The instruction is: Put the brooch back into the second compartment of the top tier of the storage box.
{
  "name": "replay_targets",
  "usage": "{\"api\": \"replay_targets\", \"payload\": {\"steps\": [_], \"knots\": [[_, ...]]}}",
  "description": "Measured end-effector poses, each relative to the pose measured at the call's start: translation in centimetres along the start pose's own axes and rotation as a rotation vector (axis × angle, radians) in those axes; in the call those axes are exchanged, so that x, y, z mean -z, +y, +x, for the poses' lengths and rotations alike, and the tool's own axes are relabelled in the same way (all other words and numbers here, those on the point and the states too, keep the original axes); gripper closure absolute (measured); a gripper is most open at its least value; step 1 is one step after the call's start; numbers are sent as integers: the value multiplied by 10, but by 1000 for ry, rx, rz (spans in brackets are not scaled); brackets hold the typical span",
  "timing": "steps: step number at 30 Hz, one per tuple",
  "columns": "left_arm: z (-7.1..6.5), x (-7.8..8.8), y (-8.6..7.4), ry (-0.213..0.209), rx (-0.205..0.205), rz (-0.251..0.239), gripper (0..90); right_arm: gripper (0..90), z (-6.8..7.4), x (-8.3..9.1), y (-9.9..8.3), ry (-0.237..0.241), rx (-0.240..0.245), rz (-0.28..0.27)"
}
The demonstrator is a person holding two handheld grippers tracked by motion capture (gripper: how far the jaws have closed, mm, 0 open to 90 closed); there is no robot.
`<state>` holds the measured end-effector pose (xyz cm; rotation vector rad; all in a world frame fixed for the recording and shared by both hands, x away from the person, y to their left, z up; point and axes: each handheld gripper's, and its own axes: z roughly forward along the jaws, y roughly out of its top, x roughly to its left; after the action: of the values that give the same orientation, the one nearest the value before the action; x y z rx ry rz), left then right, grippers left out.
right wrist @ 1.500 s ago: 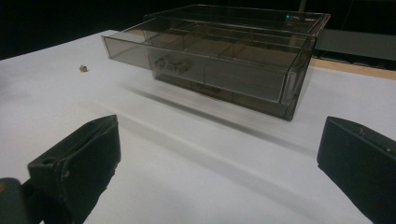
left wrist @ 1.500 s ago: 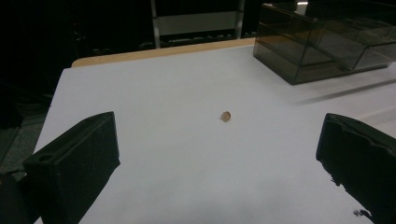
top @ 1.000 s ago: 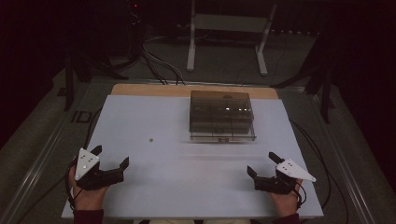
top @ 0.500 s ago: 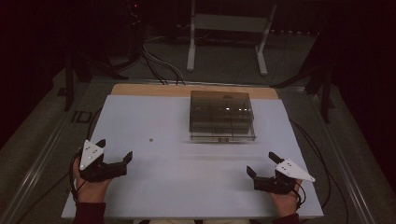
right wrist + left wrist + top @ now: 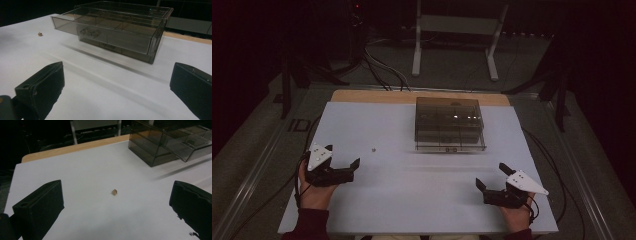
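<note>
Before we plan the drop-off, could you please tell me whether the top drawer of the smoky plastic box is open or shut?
Open. The top drawer juts out of the box toward the person, its dividers visible from above in the right gripper view; whether anything lies inside cannot be told.

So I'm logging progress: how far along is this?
Done: the top drawer of the clear box stands pulled out. In hand: the open left claw points at the small brown bit, not touching it. Left: grasping it; the right claw waits open.

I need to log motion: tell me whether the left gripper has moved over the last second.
Yes. In the high view the left gripper has moved forward, closing on the small brown piece, which has stayed put beside the smoky drawer box.
</note>
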<state>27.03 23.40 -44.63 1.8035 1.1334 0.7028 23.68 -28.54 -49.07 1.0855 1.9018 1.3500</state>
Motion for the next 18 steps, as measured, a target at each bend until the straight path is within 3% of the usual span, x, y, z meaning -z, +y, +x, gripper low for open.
{"api": "replay_targets", "payload": {"steps": [18], "knots": [[-1, -22, 15, -20, -31, 52, 3, 0, 1, 0, 0, 2, 8, 2]]}}
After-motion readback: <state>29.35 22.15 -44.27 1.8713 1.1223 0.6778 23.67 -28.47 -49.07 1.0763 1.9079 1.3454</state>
